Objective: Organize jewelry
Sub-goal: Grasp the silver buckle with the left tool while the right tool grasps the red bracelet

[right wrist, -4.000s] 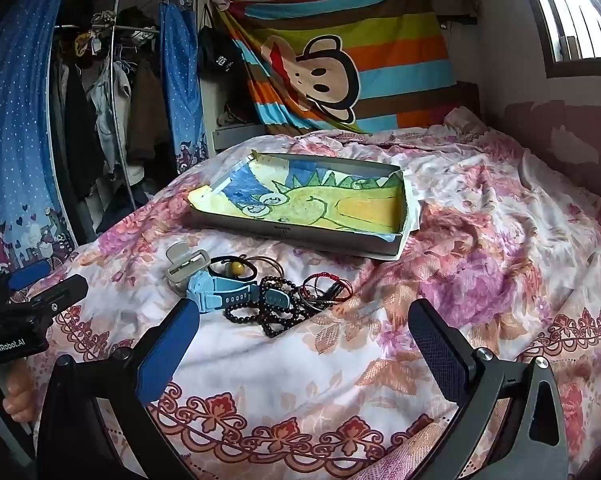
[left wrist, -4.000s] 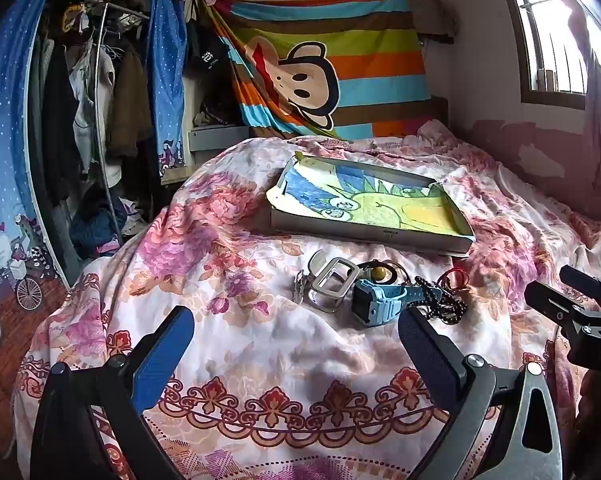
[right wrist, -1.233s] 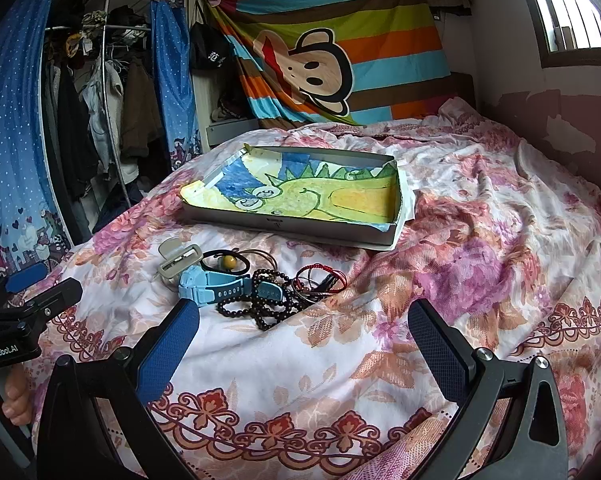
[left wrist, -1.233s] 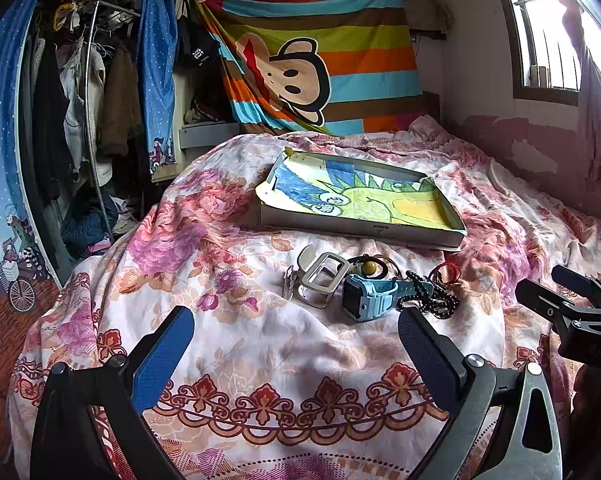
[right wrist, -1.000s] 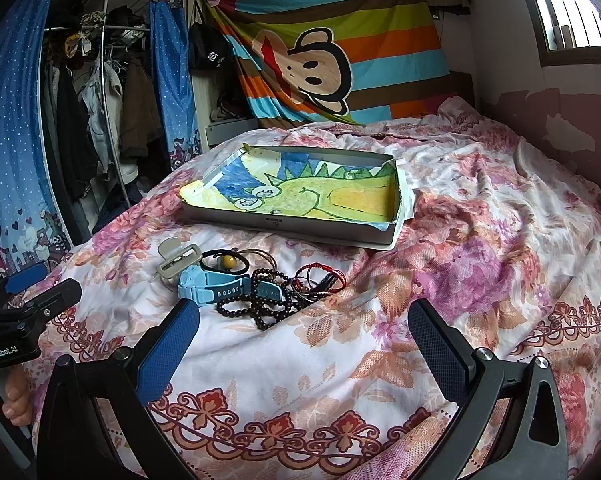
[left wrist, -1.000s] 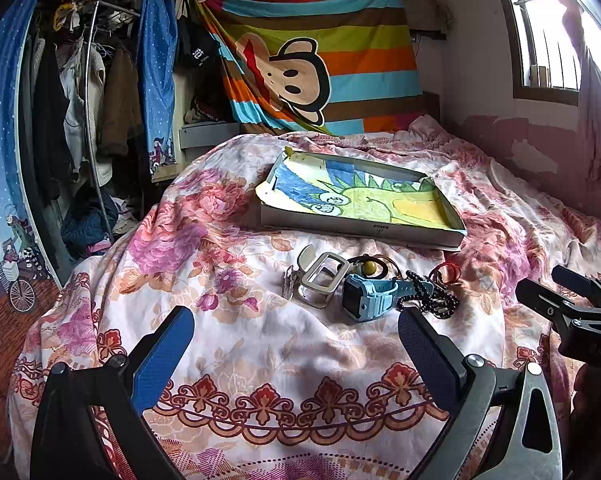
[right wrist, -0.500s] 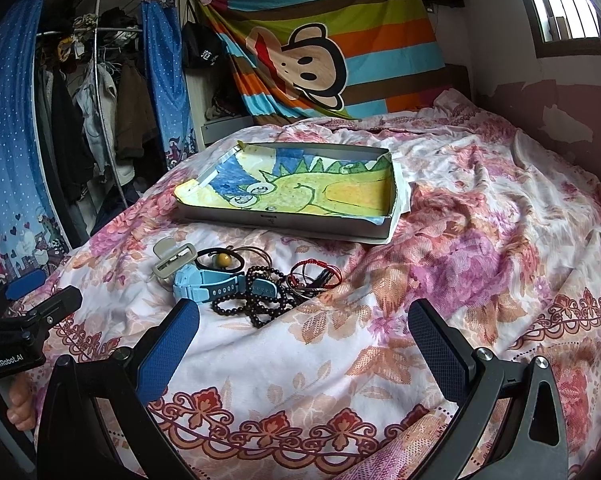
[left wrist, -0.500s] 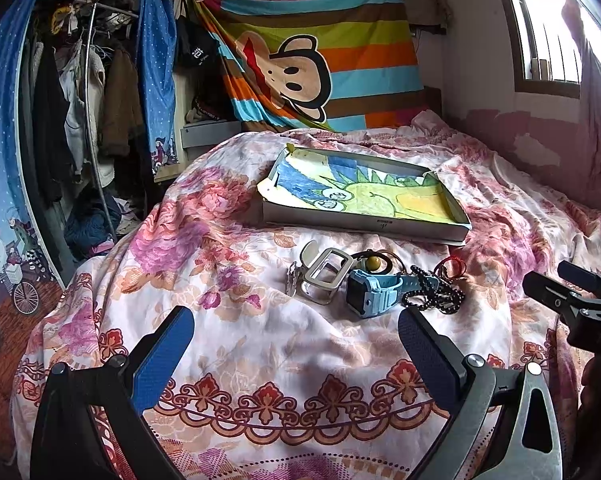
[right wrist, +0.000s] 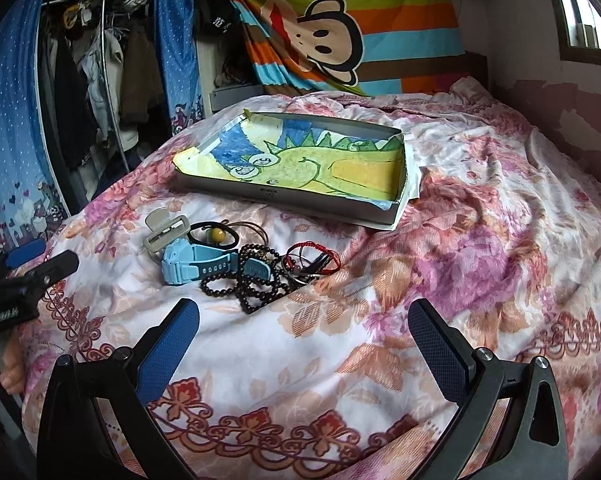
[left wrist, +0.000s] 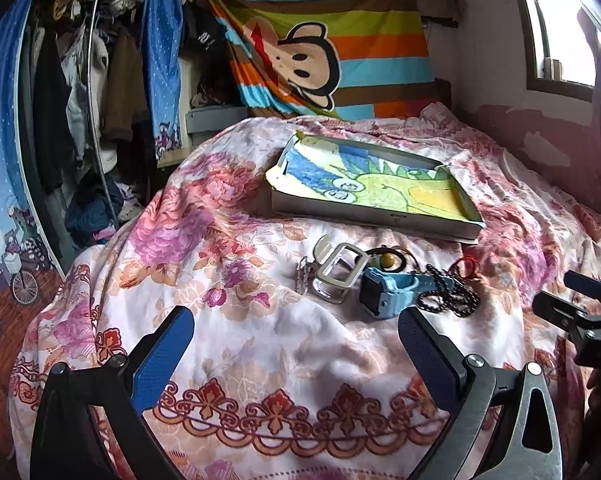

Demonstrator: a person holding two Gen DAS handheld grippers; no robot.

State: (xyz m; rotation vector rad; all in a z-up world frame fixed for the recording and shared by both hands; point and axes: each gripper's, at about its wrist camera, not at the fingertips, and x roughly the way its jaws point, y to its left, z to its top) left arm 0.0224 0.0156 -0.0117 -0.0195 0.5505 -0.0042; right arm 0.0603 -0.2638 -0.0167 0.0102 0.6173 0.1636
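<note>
Floral pink bedspread (right wrist: 480,248) carries everything. Jewelry sits in one loose pile at bed centre: blue watch (right wrist: 192,263) (left wrist: 384,290), dark bead bracelet (right wrist: 256,280) (left wrist: 446,298) touching its strap, red cord bracelet (right wrist: 314,258) at 3 o'clock of the beads, black hair tie with a yellow bead (right wrist: 216,235) at 12 o'clock of the watch, grey clip (right wrist: 165,232) (left wrist: 338,272) at 10 o'clock of it. Shallow tray (right wrist: 288,196) (left wrist: 364,210) lined with a green dinosaur drawing lies at 12 o'clock of the pile, just beyond it, with nothing else in it. Left tool (left wrist: 296,346) wide open, gripping nothing, hovering at 6 o'clock of the pile. Right tool (right wrist: 304,332) also wide open, gripping nothing, short of the beads. Each tool shows at the frame edge of the other's view. Striped monkey blanket (right wrist: 352,28) hangs on the wall behind; clothes rack (right wrist: 100,68) at 10 o'clock.
</note>
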